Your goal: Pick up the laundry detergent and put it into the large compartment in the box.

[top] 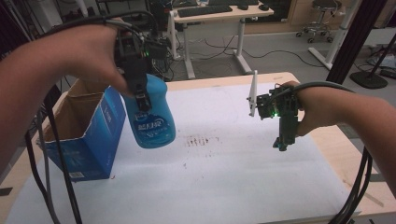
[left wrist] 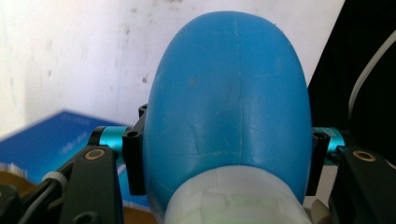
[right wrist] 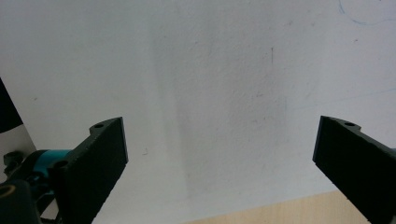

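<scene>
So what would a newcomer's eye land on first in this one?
The bright blue bottle, clamped near its neck by the left gripper and hanging above the white table cover. Left of it stands an open blue cardboard box. The right gripper hovers open over the cover's right side.

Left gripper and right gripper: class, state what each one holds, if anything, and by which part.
Left gripper clamps the blue bottle near its neck end; right gripper holds nothing.
</scene>
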`<move>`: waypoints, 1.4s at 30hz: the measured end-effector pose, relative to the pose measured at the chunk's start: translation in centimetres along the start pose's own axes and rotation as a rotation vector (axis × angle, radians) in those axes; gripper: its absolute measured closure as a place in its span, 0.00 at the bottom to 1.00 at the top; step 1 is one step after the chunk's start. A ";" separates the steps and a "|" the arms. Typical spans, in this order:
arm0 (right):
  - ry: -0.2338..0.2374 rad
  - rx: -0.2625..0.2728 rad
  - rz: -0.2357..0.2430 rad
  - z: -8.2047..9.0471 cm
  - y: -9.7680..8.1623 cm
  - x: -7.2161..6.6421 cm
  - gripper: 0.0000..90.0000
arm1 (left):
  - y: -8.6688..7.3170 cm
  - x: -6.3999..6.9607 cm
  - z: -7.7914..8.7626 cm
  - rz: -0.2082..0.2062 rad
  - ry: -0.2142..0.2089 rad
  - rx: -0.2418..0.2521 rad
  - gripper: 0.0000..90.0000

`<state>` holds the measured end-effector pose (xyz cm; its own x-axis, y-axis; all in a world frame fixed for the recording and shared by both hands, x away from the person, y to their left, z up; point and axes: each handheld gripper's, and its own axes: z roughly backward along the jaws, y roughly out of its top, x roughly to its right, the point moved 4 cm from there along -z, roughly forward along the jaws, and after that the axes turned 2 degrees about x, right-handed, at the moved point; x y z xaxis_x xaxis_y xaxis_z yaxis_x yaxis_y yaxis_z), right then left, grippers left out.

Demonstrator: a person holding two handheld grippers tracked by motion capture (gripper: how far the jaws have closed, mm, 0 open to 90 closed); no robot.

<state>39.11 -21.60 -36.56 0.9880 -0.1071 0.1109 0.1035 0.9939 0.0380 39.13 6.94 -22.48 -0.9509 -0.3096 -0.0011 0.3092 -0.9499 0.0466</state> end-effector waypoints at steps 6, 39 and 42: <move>0.002 -0.002 0.008 0.1 0.1 -0.1 0.02 | -2.0 -1.4 2.5 0.147 -0.019 0.002 0.42; -0.009 -0.016 0.030 0.4 0.9 -0.4 0.02 | -15.6 -9.0 7.4 0.769 0.007 0.015 0.42; -0.012 -0.016 0.024 0.4 0.9 -0.4 0.02 | -15.9 -9.3 6.4 0.778 -0.010 0.014 0.42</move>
<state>38.76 -20.66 -36.16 0.9889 -0.0831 0.1233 0.0814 0.9965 0.0188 42.99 25.22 -16.80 -0.4606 -0.8864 0.0463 0.8875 -0.4589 0.0429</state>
